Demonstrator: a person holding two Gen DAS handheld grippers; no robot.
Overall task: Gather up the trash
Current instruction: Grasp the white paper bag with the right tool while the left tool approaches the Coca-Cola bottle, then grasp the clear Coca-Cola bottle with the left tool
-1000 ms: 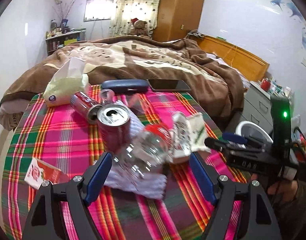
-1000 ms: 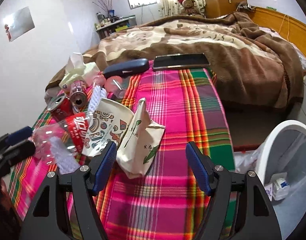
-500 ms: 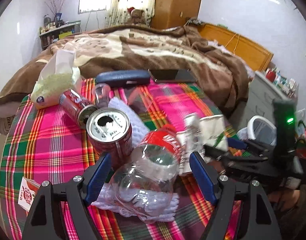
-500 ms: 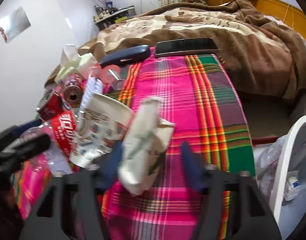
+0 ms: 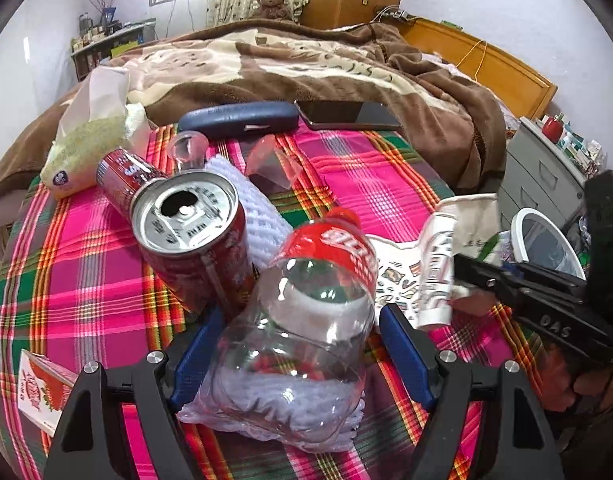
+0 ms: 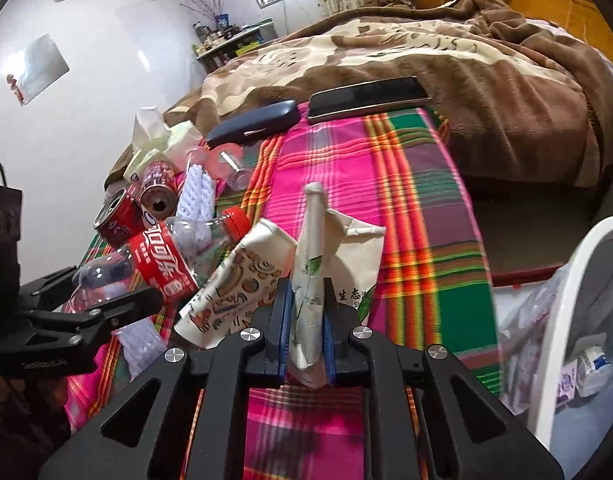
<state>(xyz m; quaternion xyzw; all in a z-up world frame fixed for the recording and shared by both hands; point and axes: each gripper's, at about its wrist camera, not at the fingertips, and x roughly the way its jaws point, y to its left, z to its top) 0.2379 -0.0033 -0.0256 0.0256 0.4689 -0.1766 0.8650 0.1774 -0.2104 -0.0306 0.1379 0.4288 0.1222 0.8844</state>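
Left wrist view: left gripper [image 5: 294,344] is wide, jaws straddling the empty clear plastic bottle [image 5: 302,320] with the red label; pads not pressing, small gaps on both sides. Bottle lies on its side on white foam netting [image 5: 250,216], on the plaid cloth [image 5: 86,248]. An upright red can [image 5: 194,236] stands just beside the bottle, close to the left jaw, so closing may nudge it. A second can [image 5: 122,176] lies tipped behind. Right gripper [image 5: 472,270] at the right edge is pinching paper

Right wrist view: right gripper [image 6: 306,344] has just been closing and is now narrow, clamped on a crumpled white paper bag [image 6: 312,280], bunched upright between the pads. A second printed bag [image 6: 230,292] leans against it, touching but not gripped. White bin [image 6: 578,320] with a liner sits low right, off the cloth's edge, some rubbish already inside, so probably the drop point

Judgement: one piece per hand, right secured, left lined up to close. Glasses case [image 6: 254,124] and phone [image 6: 366,96] at the far edge likely aren't trash
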